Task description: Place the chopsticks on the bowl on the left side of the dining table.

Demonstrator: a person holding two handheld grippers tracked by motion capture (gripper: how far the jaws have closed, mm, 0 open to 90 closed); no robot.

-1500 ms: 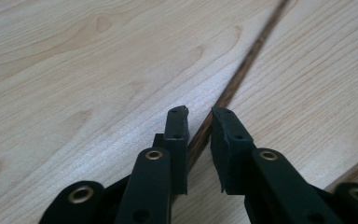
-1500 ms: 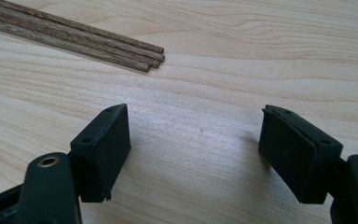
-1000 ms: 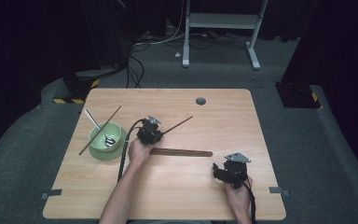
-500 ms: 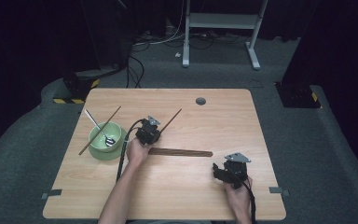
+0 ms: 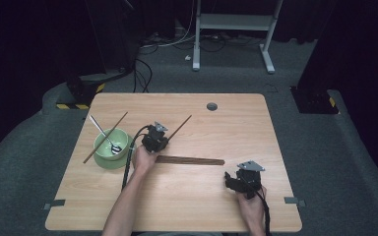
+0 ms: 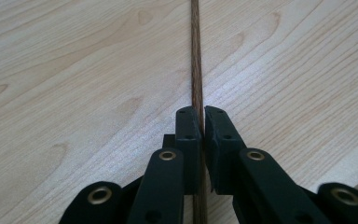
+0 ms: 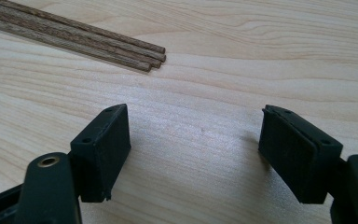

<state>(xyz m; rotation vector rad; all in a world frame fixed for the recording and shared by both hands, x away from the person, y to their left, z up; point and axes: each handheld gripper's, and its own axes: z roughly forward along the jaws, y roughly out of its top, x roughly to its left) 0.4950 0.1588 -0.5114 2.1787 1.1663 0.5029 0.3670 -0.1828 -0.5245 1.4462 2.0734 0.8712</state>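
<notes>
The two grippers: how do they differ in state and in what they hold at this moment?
The left gripper is shut on a single wooden stick; the right gripper stands wide open and holds nothing. In the high view the left gripper is near the green bowl, while the right gripper is toward the near right part of the table, beside the end of the stick bundle. Both have black jaws and are hand-held.
</notes>
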